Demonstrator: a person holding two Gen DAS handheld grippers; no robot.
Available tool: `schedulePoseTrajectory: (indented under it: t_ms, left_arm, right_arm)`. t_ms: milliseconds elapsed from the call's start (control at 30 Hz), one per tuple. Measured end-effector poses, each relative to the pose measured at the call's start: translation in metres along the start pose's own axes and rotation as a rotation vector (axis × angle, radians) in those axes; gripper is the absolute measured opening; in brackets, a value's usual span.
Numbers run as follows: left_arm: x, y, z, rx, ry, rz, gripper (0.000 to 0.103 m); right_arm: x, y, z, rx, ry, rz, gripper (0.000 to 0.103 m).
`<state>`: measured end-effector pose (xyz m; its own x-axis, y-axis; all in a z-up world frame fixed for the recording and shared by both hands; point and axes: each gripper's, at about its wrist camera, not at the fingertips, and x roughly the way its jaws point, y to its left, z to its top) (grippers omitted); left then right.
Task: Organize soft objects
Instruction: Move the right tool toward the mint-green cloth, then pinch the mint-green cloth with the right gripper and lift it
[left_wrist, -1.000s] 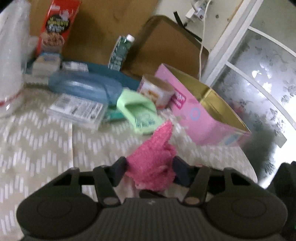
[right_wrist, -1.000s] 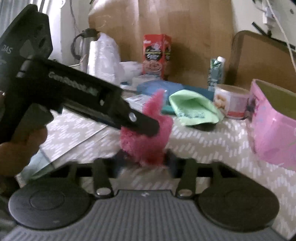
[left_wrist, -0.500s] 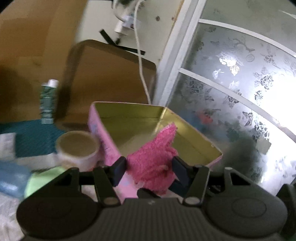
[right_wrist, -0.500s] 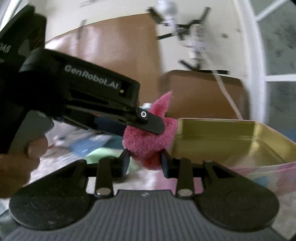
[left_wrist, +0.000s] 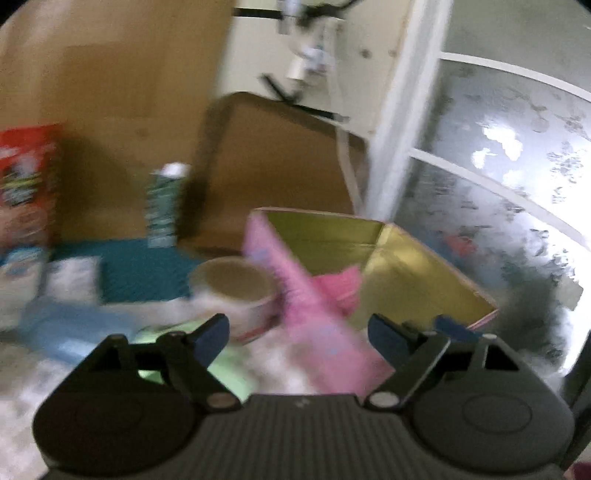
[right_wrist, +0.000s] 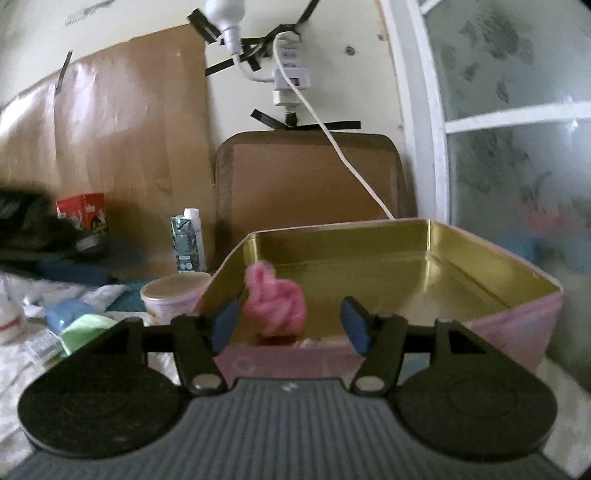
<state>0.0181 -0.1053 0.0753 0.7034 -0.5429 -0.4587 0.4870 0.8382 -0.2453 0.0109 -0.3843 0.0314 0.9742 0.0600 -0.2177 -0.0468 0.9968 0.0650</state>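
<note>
A fluffy pink cloth (right_wrist: 275, 306) lies inside the pink tin (right_wrist: 517, 328) with a gold inside, against its near left wall. It also shows in the left wrist view (left_wrist: 338, 286), inside the same tin (left_wrist: 317, 325). My right gripper (right_wrist: 290, 321) is open and empty just over the tin's near rim, the cloth between and beyond its fingers. My left gripper (left_wrist: 299, 332) is open and empty, to the left of the tin. A folded light green cloth (right_wrist: 86, 326) lies on the table left of the tin, and it also shows in the left wrist view (left_wrist: 221, 362).
A round paper tub (right_wrist: 175, 295) stands against the tin's left side. A blue pouch (right_wrist: 64, 308), a teal mat (left_wrist: 140, 269), a green carton (right_wrist: 188, 240) and a red box (right_wrist: 83, 216) crowd the back left. A brown board (right_wrist: 306, 181) and a frosted window (right_wrist: 517, 147) stand behind.
Both grippers opened and let go of the pink cloth, which dropped into the tin. The left gripper pulled back to the left, out of the right wrist view.
</note>
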Motion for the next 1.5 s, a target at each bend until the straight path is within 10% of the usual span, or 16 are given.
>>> schedulePoseTrajectory:
  t_ms: [400,700,833,1167,1267,1400,1500]
  left_arm:
    - [-0.065,0.150,-0.063,-0.237,0.020,0.360,0.085]
    - [-0.073,0.154,-0.068,-0.225,-0.048,0.297,0.085]
    - [-0.073,0.151,-0.069,-0.216,-0.060,0.274,0.085]
    - [-0.080,0.159,-0.069,-0.280,-0.068,0.212,0.085]
    - [-0.085,0.160,-0.071,-0.305,-0.065,0.193,0.085]
    - [-0.091,0.154,-0.077,-0.320,-0.033,0.149,0.085]
    - [-0.089,0.145,-0.079,-0.329,0.007,0.088,0.085]
  right_arm:
    - [-0.015,0.089,-0.007,-0.155,0.005,0.252,0.056]
    - [0.033,0.162,-0.021,-0.389,0.147,0.331,0.047]
    - [0.057,0.161,-0.022,-0.349,0.246,0.308,0.003]
    - [-0.019,0.171,-0.030,-0.229,0.322,0.615,0.004]
    - [-0.028,0.181,-0.041,-0.321,0.295,0.572,0.012]
    - [-0.034,0.168,-0.035,-0.319,0.220,0.496,0.080]
    - [-0.028,0.164,-0.032,-0.347,0.230,0.510,0.097]
